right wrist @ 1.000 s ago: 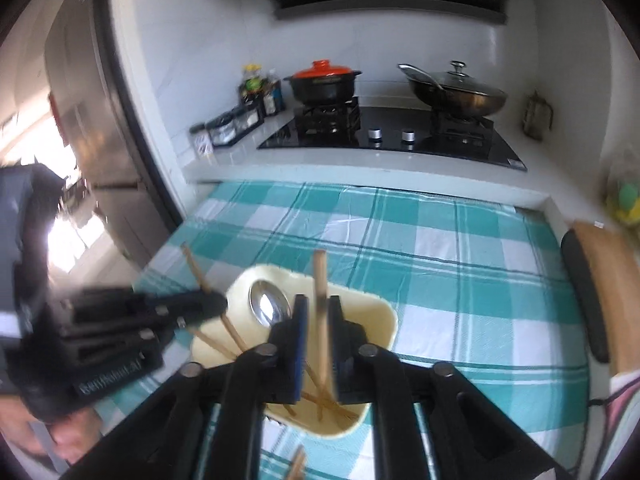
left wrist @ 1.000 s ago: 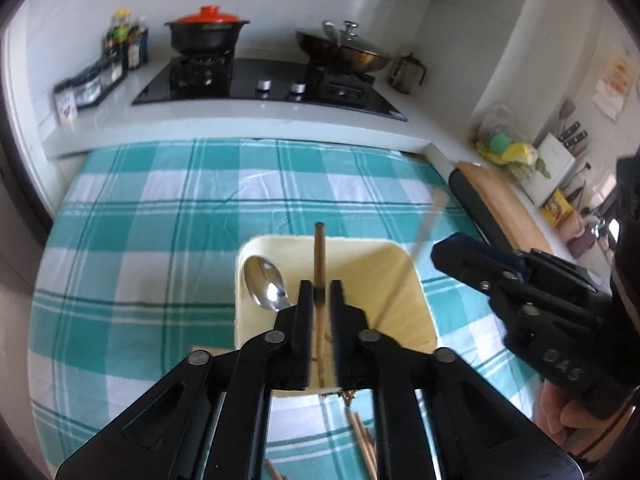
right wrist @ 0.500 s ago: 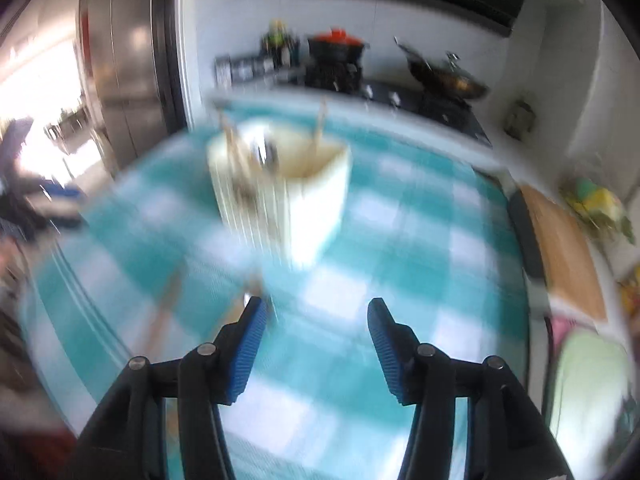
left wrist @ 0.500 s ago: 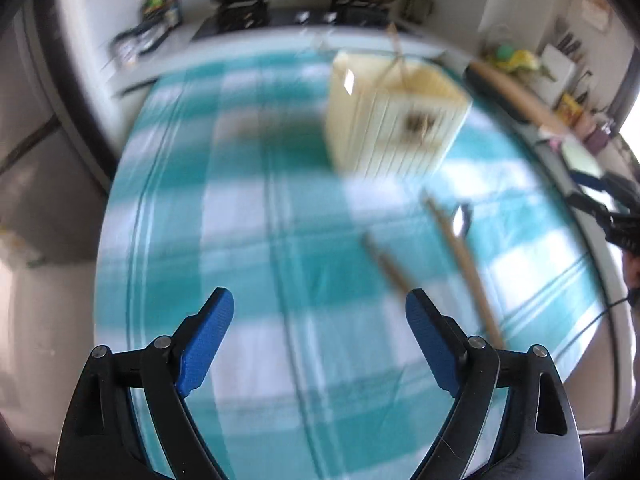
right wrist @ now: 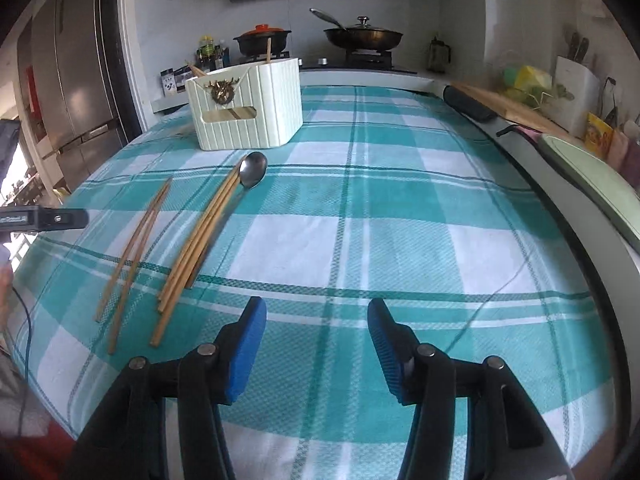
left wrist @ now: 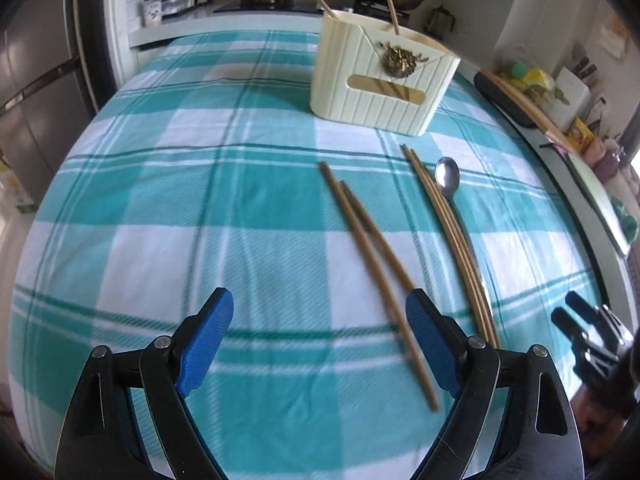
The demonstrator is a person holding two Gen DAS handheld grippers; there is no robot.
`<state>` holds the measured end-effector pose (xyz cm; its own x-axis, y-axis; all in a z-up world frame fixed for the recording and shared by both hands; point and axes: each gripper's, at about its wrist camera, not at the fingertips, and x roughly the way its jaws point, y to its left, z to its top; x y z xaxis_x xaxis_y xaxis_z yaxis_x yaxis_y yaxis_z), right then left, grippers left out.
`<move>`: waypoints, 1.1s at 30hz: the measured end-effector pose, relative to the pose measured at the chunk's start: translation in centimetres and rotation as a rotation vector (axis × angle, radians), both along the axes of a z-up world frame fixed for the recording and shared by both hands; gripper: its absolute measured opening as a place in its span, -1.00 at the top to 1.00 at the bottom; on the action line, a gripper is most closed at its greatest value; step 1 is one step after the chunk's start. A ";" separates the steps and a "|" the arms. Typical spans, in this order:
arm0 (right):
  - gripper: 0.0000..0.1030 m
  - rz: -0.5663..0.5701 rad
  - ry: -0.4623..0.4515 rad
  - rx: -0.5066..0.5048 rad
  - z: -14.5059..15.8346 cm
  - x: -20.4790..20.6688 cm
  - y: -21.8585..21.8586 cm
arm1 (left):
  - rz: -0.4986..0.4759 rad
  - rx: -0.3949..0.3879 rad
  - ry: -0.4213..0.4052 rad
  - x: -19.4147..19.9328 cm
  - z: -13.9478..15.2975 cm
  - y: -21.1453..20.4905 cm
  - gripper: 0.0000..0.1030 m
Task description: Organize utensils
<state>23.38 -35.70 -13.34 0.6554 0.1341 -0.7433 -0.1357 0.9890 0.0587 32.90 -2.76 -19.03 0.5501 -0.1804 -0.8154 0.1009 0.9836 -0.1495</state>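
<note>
Both grippers empty; left gripper [left wrist: 320, 338] spread wide, right gripper [right wrist: 316, 338] about half open, nothing between the pads; loose chopsticks [left wrist: 370, 256] and spoon [left wrist: 447, 176] lie on the checked cloth [left wrist: 160, 200] near the cream holder [left wrist: 384, 80]; risk: sticks lie touching, so a pinch may lift two or roll one; cloth could snag; plenty of bare cloth on both sides, table edge near the right.
</note>
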 end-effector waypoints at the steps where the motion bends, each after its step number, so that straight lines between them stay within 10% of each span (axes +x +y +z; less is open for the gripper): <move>1: -0.05 0.003 0.007 -0.003 0.1 0.5 0.3 | 0.005 0.011 -0.004 0.3 -0.2 -0.4 -0.73; 13: 0.38 0.117 0.140 0.078 -1.1 6.5 5.5 | 0.012 0.178 -0.003 0.8 -3.1 -3.5 -0.73; 33: 0.46 0.148 0.209 0.020 -2.1 11.4 8.7 | 0.058 0.184 0.008 1.7 -4.0 -2.1 -0.90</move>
<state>34.82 -27.01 -15.41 0.4601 0.2325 -0.8569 -0.2614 0.9578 0.1196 34.58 -4.87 -23.06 0.5489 0.0039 -0.8359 0.0425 0.9986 0.0325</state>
